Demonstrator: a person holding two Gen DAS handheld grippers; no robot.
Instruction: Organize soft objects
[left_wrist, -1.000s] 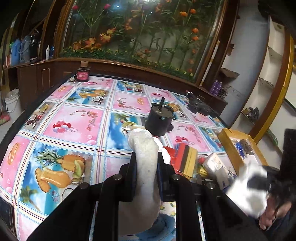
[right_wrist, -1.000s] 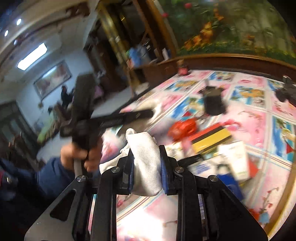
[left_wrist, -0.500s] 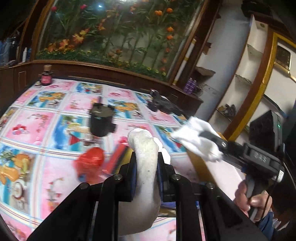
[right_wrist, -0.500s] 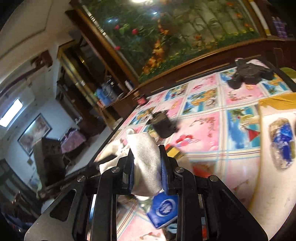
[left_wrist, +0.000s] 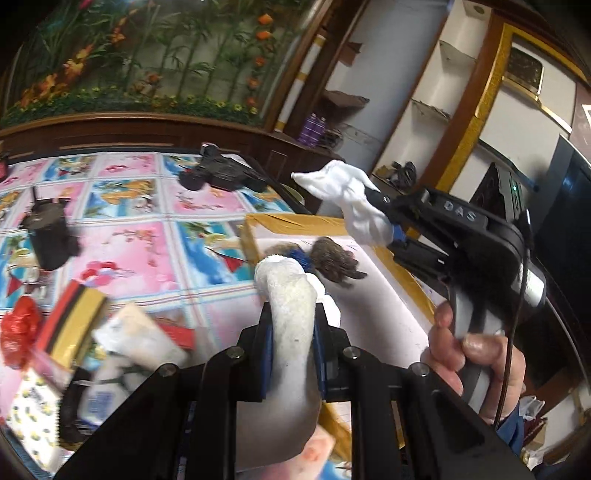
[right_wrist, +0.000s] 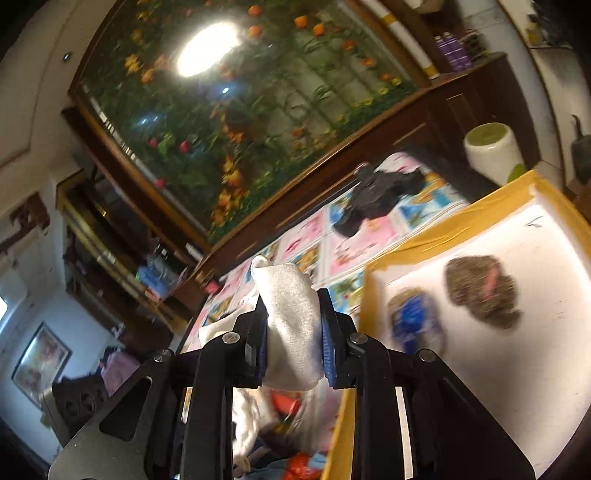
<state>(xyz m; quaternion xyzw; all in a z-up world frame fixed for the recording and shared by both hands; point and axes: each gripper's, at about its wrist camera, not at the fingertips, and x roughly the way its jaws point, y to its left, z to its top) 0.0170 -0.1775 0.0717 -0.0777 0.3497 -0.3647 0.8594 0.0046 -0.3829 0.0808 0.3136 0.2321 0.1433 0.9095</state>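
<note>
My left gripper (left_wrist: 293, 332) is shut on a cream soft sock-like piece (left_wrist: 291, 295) that sticks up between its pads, near the left edge of a white box with a yellow taped rim (left_wrist: 288, 220). In the left wrist view my right gripper (left_wrist: 384, 221), held by a hand (left_wrist: 472, 354), hangs over the box's far side, shut on a white cloth (left_wrist: 347, 199). In its own view the right gripper (right_wrist: 293, 332) clamps that white cloth (right_wrist: 291, 310) beside the box (right_wrist: 443, 236). A brown furry item (right_wrist: 480, 291) and a blue item (right_wrist: 410, 321) lie inside the box.
On the patterned tablecloth left of the box lie a striped red, black and yellow block (left_wrist: 74, 321), a red crumpled thing (left_wrist: 20, 332), white packets (left_wrist: 140, 339) and a black cylinder (left_wrist: 48, 232). A black device (left_wrist: 221, 173) sits at the back. A white and green jar (right_wrist: 495, 151) stands behind the box.
Both grippers have swung right from the pile of items to the yellow-rimmed box, each still clamped on its soft piece. The right gripper has rolled and now hangs over the box.
</note>
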